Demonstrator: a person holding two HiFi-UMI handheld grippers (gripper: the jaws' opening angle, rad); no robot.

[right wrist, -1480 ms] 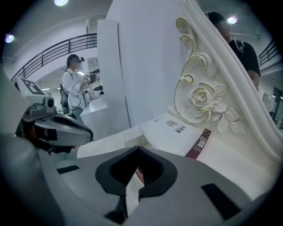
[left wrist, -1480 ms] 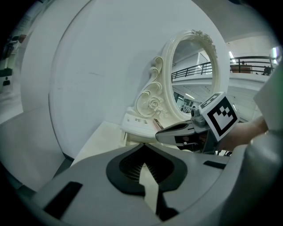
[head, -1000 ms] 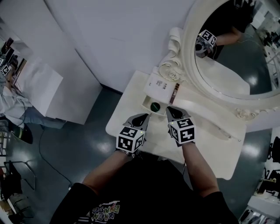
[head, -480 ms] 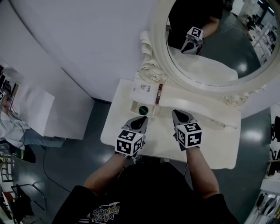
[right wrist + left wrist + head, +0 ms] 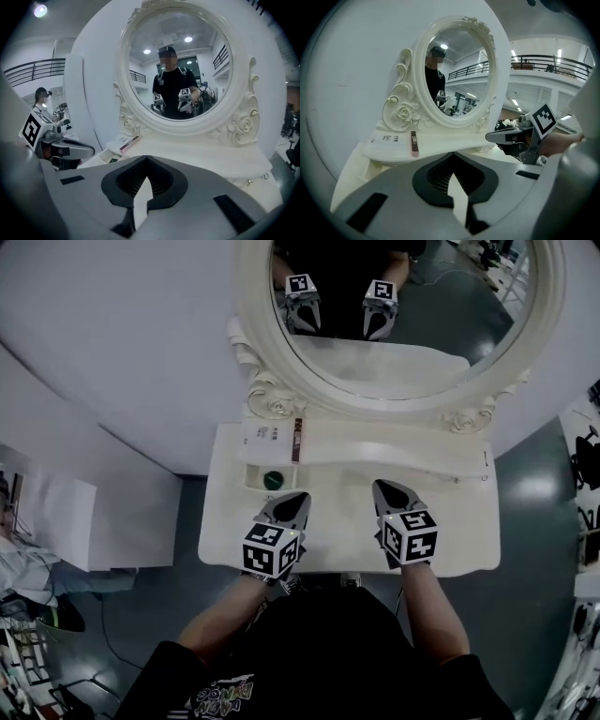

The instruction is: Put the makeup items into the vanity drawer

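Note:
A white vanity (image 5: 342, 535) carries a raised shelf under an oval mirror (image 5: 394, 296). On the shelf's left end lie a flat white box (image 5: 264, 433) and a dark red tube (image 5: 298, 440). Just below them a small drawer (image 5: 252, 479) stands open with a round green item (image 5: 273, 480) inside. My left gripper (image 5: 289, 505) hovers shut and empty just right of the drawer. Farther right, my right gripper (image 5: 391, 493) is also shut and empty over the tabletop. The left gripper view shows the box (image 5: 386, 139) and the tube (image 5: 413, 143) ahead of the left gripper (image 5: 452, 154).
The mirror reflects the person and both grippers. A small drawer knob (image 5: 250, 182) shows on the shelf front at the right. A white wall stands behind the vanity, with dark floor (image 5: 141, 615) around it. Another person (image 5: 41, 101) stands far off to the left.
The head view has swung so the vanity and mirror now sit centred. Both grippers stay side by side over the tabletop front, still shut and empty.

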